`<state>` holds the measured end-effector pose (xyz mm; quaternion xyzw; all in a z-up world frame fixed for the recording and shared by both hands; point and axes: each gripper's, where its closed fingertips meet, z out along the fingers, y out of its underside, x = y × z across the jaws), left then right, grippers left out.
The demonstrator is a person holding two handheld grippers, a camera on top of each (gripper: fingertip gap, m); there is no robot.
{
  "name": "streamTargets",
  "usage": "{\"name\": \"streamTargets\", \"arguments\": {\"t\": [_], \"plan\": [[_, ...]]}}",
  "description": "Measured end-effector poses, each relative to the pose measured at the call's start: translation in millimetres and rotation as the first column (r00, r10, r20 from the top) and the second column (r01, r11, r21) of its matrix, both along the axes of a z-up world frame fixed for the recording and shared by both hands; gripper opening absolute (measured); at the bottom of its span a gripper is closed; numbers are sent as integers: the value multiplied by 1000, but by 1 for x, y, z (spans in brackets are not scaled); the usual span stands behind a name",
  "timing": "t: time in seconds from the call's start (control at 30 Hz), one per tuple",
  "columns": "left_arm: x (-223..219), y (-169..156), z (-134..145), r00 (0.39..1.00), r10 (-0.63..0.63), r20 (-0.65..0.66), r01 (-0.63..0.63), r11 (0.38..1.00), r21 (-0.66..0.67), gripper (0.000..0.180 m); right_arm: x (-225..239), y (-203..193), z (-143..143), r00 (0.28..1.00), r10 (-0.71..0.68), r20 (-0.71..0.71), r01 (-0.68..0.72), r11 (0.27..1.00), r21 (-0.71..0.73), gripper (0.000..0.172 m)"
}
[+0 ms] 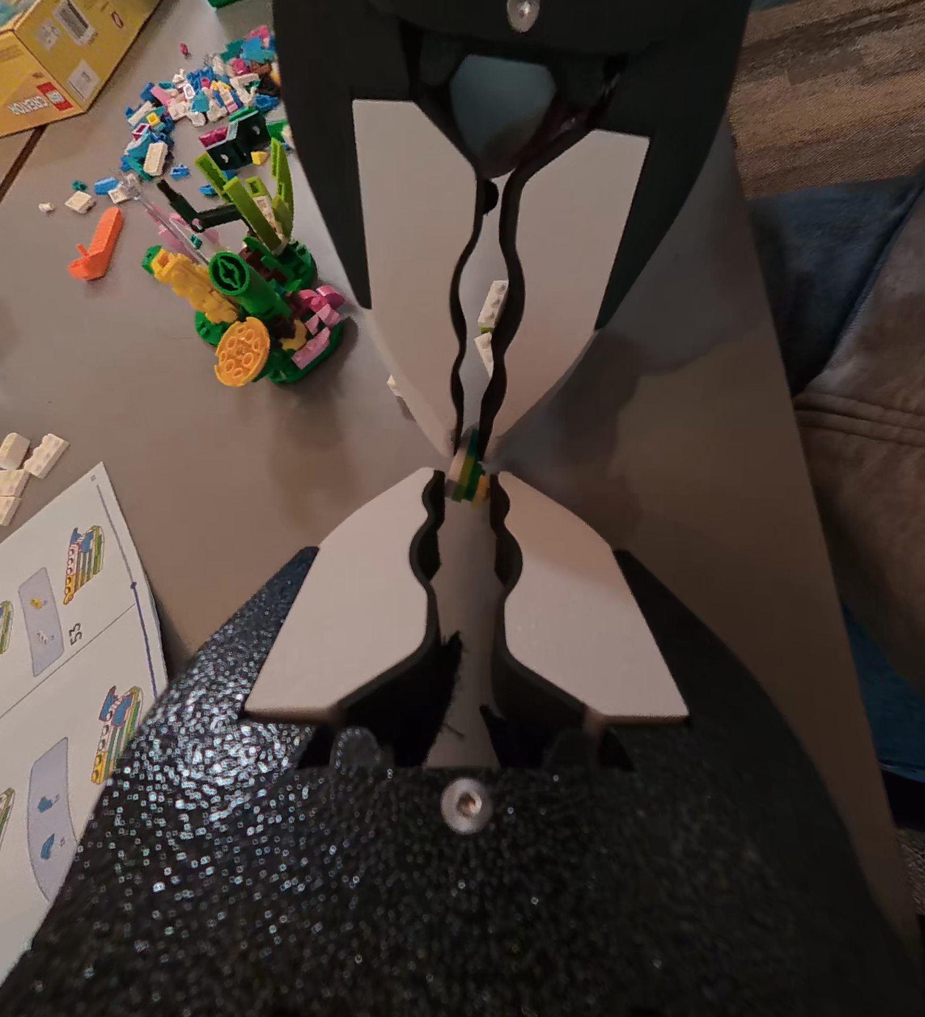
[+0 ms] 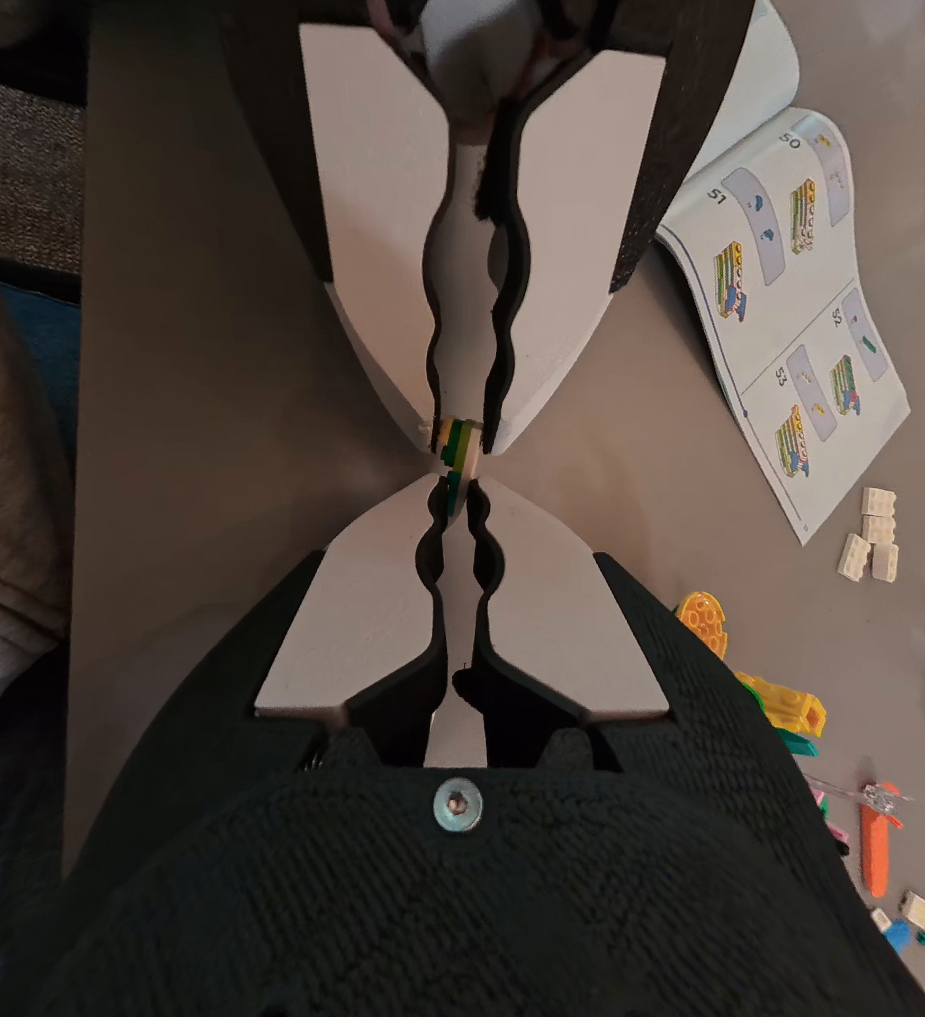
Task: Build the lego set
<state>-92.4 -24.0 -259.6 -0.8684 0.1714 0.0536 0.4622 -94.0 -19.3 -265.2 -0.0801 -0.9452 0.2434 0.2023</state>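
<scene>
A small stack of thin bricks (image 1: 468, 477), layered white, lime, green and yellow, hangs above the grey table (image 1: 174, 440) between my two grippers, which meet tip to tip. My left gripper (image 1: 466, 487) comes from the bottom of the left wrist view, its pads closed on the thick end of the stack. My right gripper (image 1: 471, 437) comes from the top and pinches the thin end. In the right wrist view the right gripper (image 2: 457, 487) grips the stack (image 2: 461, 447) from below, and the left gripper (image 2: 461, 435) presses on its yellow and white faces from above.
A green, yellow and pink brick flower model (image 1: 251, 308) stands to the left, with a pile of loose bricks (image 1: 207, 104) and a yellow box (image 1: 25, 66) behind. An open instruction booklet (image 1: 36, 660), white bricks (image 1: 14, 479) and an orange piece (image 1: 97, 242) lie nearby. A person's clothing (image 1: 889, 440) is past the table edge. The tips of both grippers are at nearly the same place.
</scene>
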Motion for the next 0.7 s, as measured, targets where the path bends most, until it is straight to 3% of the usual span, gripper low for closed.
{"name": "streamTargets", "arguments": {"t": [0.2, 0.27, 0.37, 0.6, 0.7], "plan": [[-5, 0, 4, 998, 34, 57, -36, 999, 28, 16, -4, 0, 2, 1000, -14, -11, 14, 999, -44, 7], [-9, -1, 14, 993, 47, 105, -56, 995, 83, 16, -3, -3, 7, 999, -31, 6, 32, 994, -104, 23], [-10, -4, 31, 983, 32, 180, -64, 982, 179, 16, -6, -4, 18, 998, -58, -28, 53, 984, -170, 26], [-9, -8, 51, 967, -11, 255, -66, 955, 289, 15, -14, -5, 40, 985, -95, -143, 59, 970, -237, 7], [-10, -6, 54, 967, -2, 254, -81, 945, 316, 16, -13, -4, 44, 988, -116, -102, 86, 963, -257, 7]]}}
